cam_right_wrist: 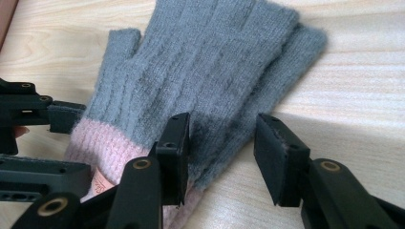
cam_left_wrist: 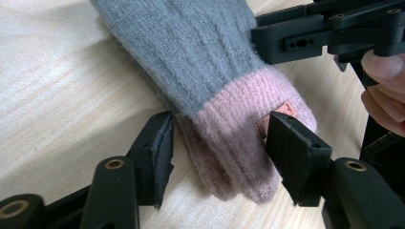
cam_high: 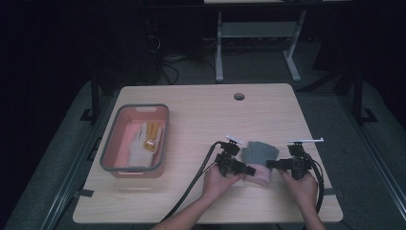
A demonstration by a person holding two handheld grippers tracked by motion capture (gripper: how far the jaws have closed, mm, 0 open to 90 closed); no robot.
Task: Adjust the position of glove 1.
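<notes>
A grey knitted fingerless glove (cam_high: 260, 152) (cam_left_wrist: 191, 47) (cam_right_wrist: 205, 62) with a pink cuff (cam_high: 258, 178) (cam_left_wrist: 239, 119) lies flat on the wooden table (cam_high: 201, 120), right of centre. My left gripper (cam_high: 250, 171) (cam_left_wrist: 224, 148) reaches in from the left. Its jaws straddle the cuff without squeezing it: one pad (cam_left_wrist: 291, 148) meets the small label side, the other stands just off the cuff's edge. My right gripper (cam_high: 270, 164) (cam_right_wrist: 222, 152) comes from the right and is open over the glove's grey side edge. One of its pads (cam_right_wrist: 176, 148) rests above the knit, the other stands beyond the edge.
A pink bin with a grey rim (cam_high: 109, 143) sits at the table's left and holds a white and yellow glove (cam_high: 146, 139). A round cable hole (cam_high: 239, 96) is near the far edge. Cables trail from both grippers toward the front edge.
</notes>
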